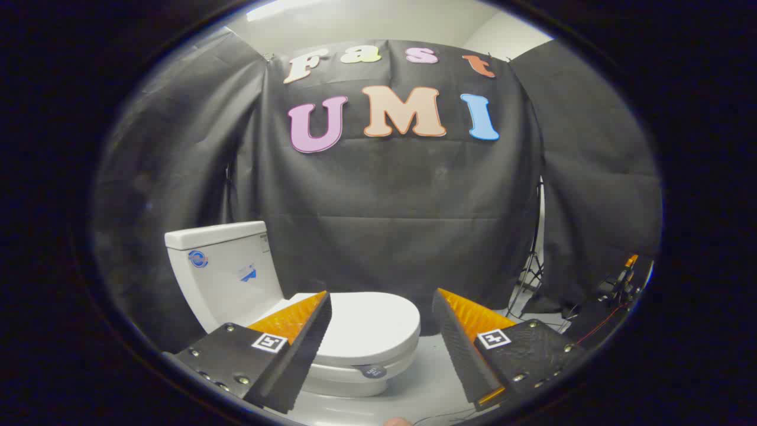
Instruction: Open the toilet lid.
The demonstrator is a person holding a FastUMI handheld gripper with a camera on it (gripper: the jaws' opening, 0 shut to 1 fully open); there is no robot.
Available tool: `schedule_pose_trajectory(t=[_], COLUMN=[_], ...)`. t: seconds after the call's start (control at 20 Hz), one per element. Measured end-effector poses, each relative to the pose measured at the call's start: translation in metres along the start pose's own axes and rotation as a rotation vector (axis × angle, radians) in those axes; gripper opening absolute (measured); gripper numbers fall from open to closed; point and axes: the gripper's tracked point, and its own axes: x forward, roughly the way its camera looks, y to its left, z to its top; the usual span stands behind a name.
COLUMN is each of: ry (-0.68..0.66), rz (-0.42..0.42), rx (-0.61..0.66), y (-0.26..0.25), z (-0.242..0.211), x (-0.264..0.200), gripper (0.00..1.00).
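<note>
Toilet lid [369, 324] lies closed, beyond the gripper [381, 316], whose fingers are spread wide, holding nothing; opening not begun.

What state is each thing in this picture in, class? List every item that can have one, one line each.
toilet lid: down, closed over the seat, untouched.
toilet tank: upright, its cover on top.
gripper: open, fingers spread wide, holding nothing, short of the toilet.
black cloth wall: hanging behind the toilet.
</note>
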Motion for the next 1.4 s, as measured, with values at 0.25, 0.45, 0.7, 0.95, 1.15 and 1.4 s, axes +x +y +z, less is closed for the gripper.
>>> schedule_pose_trajectory(t=[0.25,0.45,0.7,0.95,1.15,1.4], ry=[-0.012,0.004,0.009,0.028,0.097,0.277], rz=[-0.011,-0.023,-0.023,-0.056,-0.094,-0.125], rx=[0.006,-0.004,-0.005,0.02,0.074,0.162], y=[-0.002,-0.003,-0.005,-0.024,-0.043,-0.057], z=[0.004,-0.003,-0.003,-0.009,-0.034,-0.091], x=[0.002,0.002,0.005,0.011,0.026,0.051], gripper=[1.0,1.0,1.0,1.0,1.0,1.0])
